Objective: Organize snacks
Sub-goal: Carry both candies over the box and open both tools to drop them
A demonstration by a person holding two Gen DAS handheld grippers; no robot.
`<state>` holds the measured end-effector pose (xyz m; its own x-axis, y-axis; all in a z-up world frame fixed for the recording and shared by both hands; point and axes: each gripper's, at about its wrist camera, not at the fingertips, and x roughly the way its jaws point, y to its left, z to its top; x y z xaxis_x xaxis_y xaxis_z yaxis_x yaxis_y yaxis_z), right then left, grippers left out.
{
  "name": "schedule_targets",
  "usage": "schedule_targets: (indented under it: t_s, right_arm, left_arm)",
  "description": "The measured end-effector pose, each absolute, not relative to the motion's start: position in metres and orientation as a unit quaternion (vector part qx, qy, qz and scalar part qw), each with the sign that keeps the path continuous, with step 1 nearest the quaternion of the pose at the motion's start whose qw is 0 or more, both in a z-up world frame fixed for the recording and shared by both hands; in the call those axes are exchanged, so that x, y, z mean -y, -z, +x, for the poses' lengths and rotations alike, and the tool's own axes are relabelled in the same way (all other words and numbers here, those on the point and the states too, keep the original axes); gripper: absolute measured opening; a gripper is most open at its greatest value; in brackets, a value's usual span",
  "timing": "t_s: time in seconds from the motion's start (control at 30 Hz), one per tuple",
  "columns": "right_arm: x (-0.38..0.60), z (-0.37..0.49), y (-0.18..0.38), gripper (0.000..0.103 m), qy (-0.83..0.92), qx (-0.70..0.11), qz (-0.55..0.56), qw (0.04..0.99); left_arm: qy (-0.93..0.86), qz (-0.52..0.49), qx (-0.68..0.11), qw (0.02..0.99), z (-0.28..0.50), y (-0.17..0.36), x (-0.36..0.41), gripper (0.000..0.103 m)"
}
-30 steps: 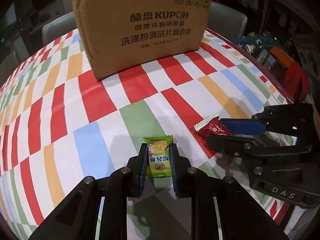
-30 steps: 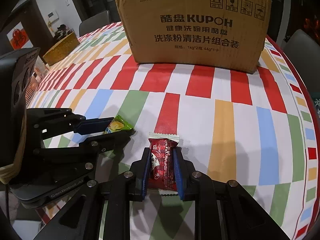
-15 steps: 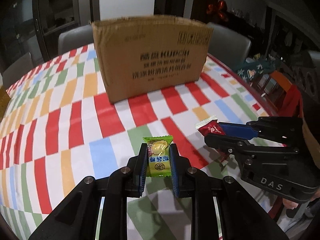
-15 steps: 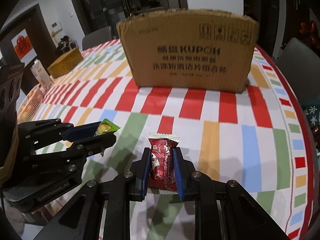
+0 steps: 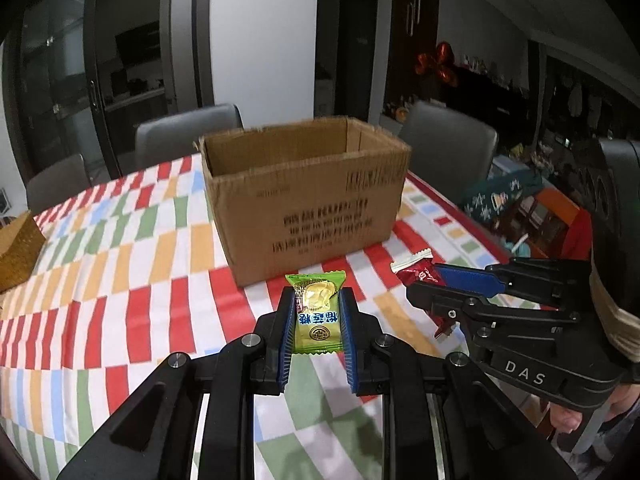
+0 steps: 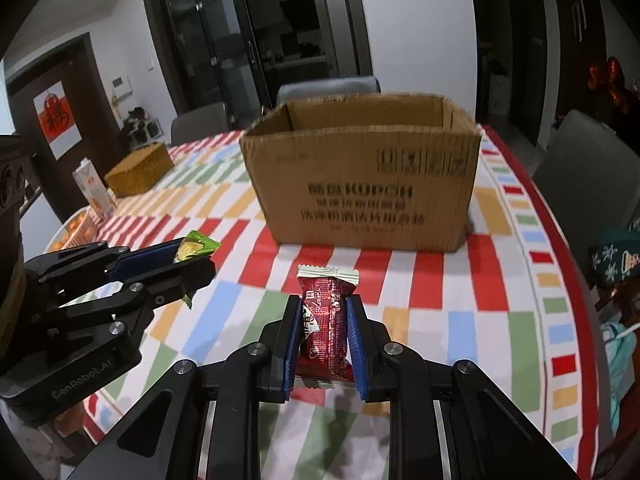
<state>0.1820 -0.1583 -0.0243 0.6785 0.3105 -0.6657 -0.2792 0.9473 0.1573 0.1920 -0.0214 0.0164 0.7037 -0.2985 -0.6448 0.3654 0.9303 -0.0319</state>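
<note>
My left gripper [image 5: 316, 300] is shut on a green and yellow candy packet [image 5: 317, 314], held above the checked tablecloth. In the right wrist view the same gripper [image 6: 196, 258] shows at the left with the green packet [image 6: 198, 247] sticking out of its tips. My right gripper [image 6: 324, 308] is shut on a red candy packet [image 6: 325, 326]; from the left wrist it appears at the right [image 5: 424, 284] with the red packet [image 5: 418, 276]. An open brown cardboard box [image 5: 308, 204] [image 6: 364, 184] stands on the table beyond both grippers; its floor is hidden.
A woven yellow basket [image 5: 16, 248] [image 6: 138, 168] sits at the table's left side, with a white carton [image 6: 91, 186] near it. Grey chairs [image 5: 188, 134] [image 5: 448, 148] stand behind the table. Bags and clutter [image 5: 504, 200] lie off the right edge.
Both grippers have risen with their packets and tipped more level, so the box's open top and the room behind now show. Both grips are unchanged.
</note>
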Motion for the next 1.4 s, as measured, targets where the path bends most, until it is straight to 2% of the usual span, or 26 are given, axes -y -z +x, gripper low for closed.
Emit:
schedule_targets:
  t_s: [0.63,1.07,1.4]
  right_arm:
    - [0.181,0.213,-0.043,0.024,-0.147,-0.286,0.035,0.946]
    - [0.192,0.264,-0.078,0.024,-0.13,-0.27,0.035,0.953]
    - [0.188,0.31,-0.087,0.024,-0.121,-0.29,0.017,0.949]
  left_arm:
    - [0.153,0.026,-0.266,0.951,0.221,-0.089,0.032,0.022]
    - [0.146,-0.006,-0.285,0.947,0.278,-0.113,0.032,0.022]
    - [0.13,-0.016,-0.313,0.941,0.325,-0.112,0.029,0.022]
